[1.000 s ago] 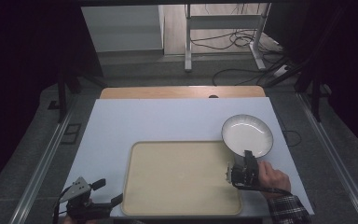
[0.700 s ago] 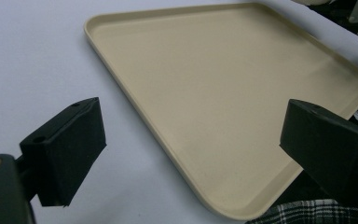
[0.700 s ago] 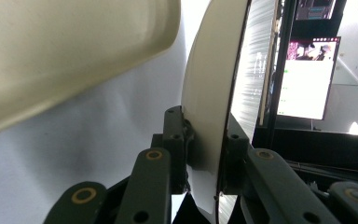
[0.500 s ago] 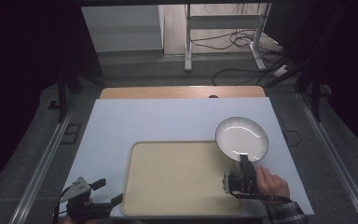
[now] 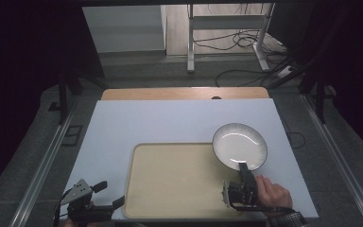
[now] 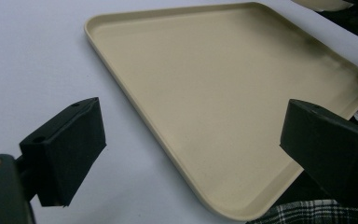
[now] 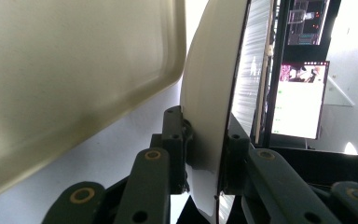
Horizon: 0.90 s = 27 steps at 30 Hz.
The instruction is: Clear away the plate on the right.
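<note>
A beige tray (image 5: 179,177) lies empty on a pale blue tabletop (image 5: 170,120), its near edge close to the tabletop's front. A strip of bare wood (image 5: 184,93) runs along the far edge. Beyond it, cables (image 5: 227,45) trail across the floor around a metal frame's 2 legs (image 5: 190,42). In the right gripper view, a lit screen (image 7: 300,100) glows in the dark background.

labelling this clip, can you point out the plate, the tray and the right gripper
plate (image 5: 238,144), high view, middle of its white well
tray (image 5: 175,177), high view, bare middle of its floor
right gripper (image 5: 243,166), high view, jaws clamped on the plate's near rim
</note>
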Tool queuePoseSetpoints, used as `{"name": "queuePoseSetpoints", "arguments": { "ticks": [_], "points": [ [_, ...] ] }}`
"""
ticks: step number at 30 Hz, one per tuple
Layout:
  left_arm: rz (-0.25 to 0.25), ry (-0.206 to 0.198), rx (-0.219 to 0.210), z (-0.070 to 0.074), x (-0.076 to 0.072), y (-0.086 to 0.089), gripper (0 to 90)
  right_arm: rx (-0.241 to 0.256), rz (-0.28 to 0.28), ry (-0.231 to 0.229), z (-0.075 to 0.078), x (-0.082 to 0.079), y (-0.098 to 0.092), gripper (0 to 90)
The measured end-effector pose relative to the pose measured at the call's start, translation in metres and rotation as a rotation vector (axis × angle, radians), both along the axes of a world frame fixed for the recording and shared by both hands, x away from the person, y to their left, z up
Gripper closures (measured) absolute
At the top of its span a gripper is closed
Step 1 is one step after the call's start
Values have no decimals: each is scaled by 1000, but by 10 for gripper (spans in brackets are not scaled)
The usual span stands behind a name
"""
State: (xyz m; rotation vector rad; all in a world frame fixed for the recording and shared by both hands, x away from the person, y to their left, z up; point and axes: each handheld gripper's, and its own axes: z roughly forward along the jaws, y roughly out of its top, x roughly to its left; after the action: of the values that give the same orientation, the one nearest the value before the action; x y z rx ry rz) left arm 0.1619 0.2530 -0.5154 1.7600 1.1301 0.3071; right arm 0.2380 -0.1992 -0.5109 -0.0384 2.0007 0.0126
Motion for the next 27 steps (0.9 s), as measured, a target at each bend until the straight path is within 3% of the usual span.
{"name": "queuePoseSetpoints", "arguments": {
  "ticks": [9, 12, 15, 18, 21, 22, 25, 27],
  "points": [
    [-1, 0, 2, 0, 0, 0, 64, -8, 5, -2, 4, -14, 4, 765],
    [-2, 0, 4, 0, 0, 0, 63, 10, 34, -8, 2, -18, 7, 764],
    [-2, 0, 4, 0, 0, 0, 63, -20, 14, -6, 5, -24, 10, 763],
    [-2, 0, 4, 0, 0, -1, 64, -2, 58, 2, 4, -28, 14, 763],
    [-1, 0, 5, 0, 0, -1, 63, -23, 40, -3, 5, -33, 17, 761],
    [-1, 0, 6, 0, 0, -1, 64, -1, 70, 7, 4, -34, 18, 761],
    [-1, 1, 5, 0, 0, -1, 64, -9, 65, -1, 4, -38, 22, 760],
    [-1, 1, 6, 0, 1, -1, 63, 8, 91, -1, 3, -38, 22, 760]
  ]
}}
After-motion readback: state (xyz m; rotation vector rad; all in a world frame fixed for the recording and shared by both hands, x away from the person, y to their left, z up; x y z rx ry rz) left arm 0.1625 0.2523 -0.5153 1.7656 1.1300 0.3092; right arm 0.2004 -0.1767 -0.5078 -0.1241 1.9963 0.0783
